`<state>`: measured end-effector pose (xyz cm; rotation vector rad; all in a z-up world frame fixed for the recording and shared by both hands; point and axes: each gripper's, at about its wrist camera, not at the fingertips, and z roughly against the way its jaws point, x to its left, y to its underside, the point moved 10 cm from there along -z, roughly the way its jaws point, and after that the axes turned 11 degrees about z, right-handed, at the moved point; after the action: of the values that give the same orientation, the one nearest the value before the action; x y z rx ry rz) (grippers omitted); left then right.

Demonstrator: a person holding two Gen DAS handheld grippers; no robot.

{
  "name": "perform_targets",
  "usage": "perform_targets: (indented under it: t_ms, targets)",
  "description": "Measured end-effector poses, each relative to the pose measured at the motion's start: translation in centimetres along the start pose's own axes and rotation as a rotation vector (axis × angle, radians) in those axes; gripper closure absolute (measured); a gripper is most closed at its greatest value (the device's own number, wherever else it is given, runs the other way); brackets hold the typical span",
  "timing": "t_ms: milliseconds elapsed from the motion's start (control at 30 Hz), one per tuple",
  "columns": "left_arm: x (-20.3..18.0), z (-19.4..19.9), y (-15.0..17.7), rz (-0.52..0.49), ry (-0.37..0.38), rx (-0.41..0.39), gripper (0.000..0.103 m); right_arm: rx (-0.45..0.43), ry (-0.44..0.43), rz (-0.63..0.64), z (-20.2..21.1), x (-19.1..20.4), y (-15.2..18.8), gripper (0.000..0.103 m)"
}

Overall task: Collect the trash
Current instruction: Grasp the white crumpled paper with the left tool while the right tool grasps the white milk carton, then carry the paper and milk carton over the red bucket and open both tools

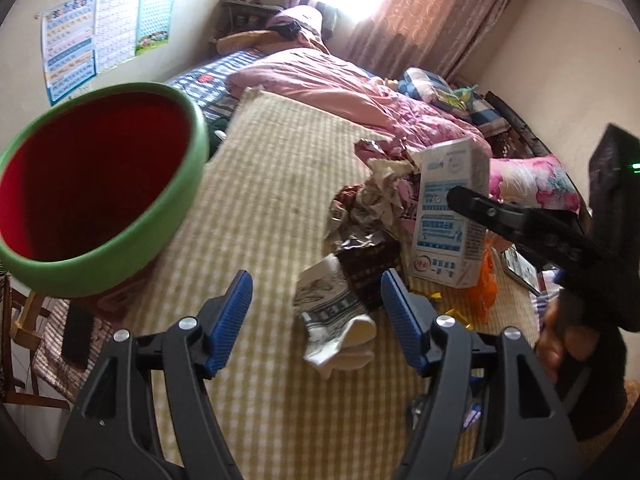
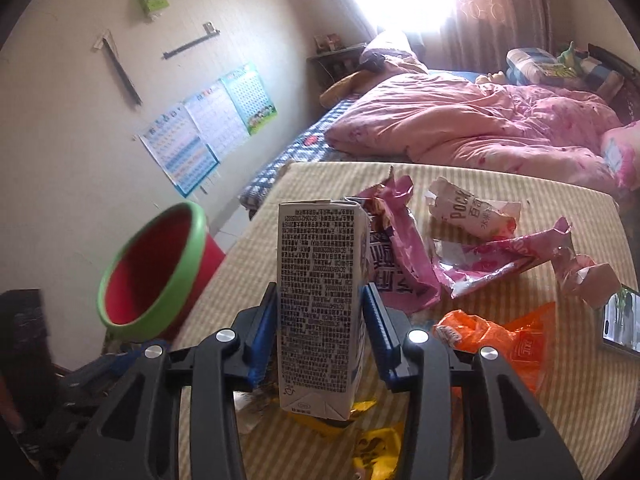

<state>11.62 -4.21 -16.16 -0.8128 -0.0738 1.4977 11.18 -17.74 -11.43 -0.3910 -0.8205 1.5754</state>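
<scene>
A white and blue milk carton [image 2: 320,300] stands upright between the blue pads of my right gripper [image 2: 320,320], which is shut on it just above a yellow wrapper [image 2: 376,444]. In the left wrist view the same carton [image 1: 452,208] shows at the right with a black finger [image 1: 492,214] across it. My left gripper [image 1: 318,320] is open over the checked tablecloth, with a crumpled white wrapper [image 1: 336,320] lying between its pads, untouched. A red bin with a green rim [image 1: 176,200] tilts its mouth toward me at the table's left edge.
More trash lies on the table [image 2: 280,360]: purple wrappers [image 2: 396,248], a white snack wrapper [image 2: 472,212], a pink wrapper [image 2: 500,260], an orange bag [image 2: 492,332]. A phone [image 2: 620,324] lies at the right edge. A bed with a pink duvet [image 2: 480,128] is behind.
</scene>
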Motion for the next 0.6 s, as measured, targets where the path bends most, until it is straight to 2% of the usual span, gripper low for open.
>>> perform_targets:
  t_ms: [267, 367, 400, 600]
  targets:
    - [-0.3, -3.8, 3.1, -0.021, -0.009, 0.158, 0.039, -0.005, -0.027, -0.027, 1.0, 0.1, 0.0, 0.062]
    - [0.2, -4.3, 3.9, -0.008, -0.005, 0.192, 0.056, 0.001, -0.034, -0.033, 0.8, 0.5, 0.2, 0.062]
    - [0.3, -4.4, 4.1, -0.004, 0.0, 0.199, 0.059, 0.003, -0.037, -0.035, 0.8, 0.6, 0.2, 0.062]
    - [0.8, -3.0, 4.2, -0.022, -0.004, 0.169, 0.06, -0.004, -0.062, -0.034, 1.1, 1.6, -0.1, 0.062]
